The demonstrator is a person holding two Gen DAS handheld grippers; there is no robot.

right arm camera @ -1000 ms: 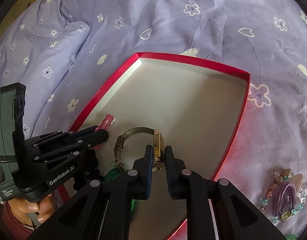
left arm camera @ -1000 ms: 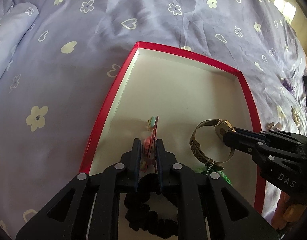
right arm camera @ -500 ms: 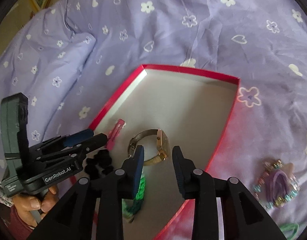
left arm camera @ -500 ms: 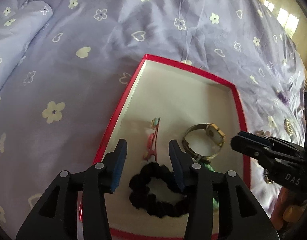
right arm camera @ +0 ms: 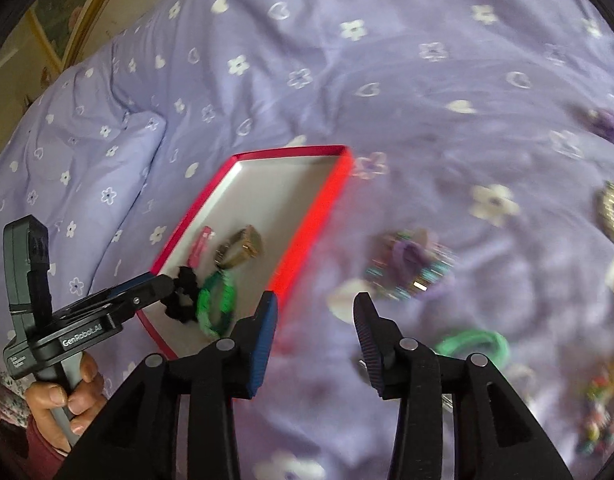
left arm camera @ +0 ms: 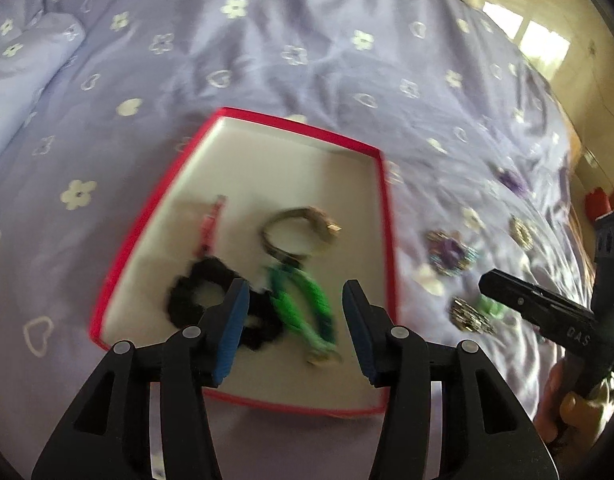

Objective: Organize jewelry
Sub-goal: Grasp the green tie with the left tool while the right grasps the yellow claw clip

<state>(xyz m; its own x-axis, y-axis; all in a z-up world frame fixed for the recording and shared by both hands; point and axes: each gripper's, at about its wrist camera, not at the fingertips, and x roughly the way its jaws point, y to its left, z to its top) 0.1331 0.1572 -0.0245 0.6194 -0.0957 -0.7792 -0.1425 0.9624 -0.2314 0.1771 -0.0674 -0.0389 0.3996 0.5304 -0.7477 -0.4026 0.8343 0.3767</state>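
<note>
Left gripper (left arm camera: 295, 302): we hold it with jaws spread wide and nothing between them, above the near end of the box.
Right gripper (right arm camera: 314, 310): we hold it with jaws wide apart and bare, over the bedspread just outside the box's right wall.
Red box (left arm camera: 388, 216): shallow, pale inside, lying on the purple flowered bedspread (left arm camera: 267, 40); long axis runs away from us.
Watch (left arm camera: 303, 232): in the box, mid-floor, beyond our left jaws; band looped, gold case toward the right wall.
Pink clip (left arm camera: 211, 222): left of the watch, long axis running away from us, near the left wall.
Black scrunchie (left arm camera: 195, 292): near end, partly behind our left finger.
Green bracelet (left arm camera: 303, 304): beside the scrunchie, between our left jaws in view.
Purple beaded piece (right arm camera: 411, 264): on the bedspread, ahead of our right jaws.
Sharpness: blurred.
</note>
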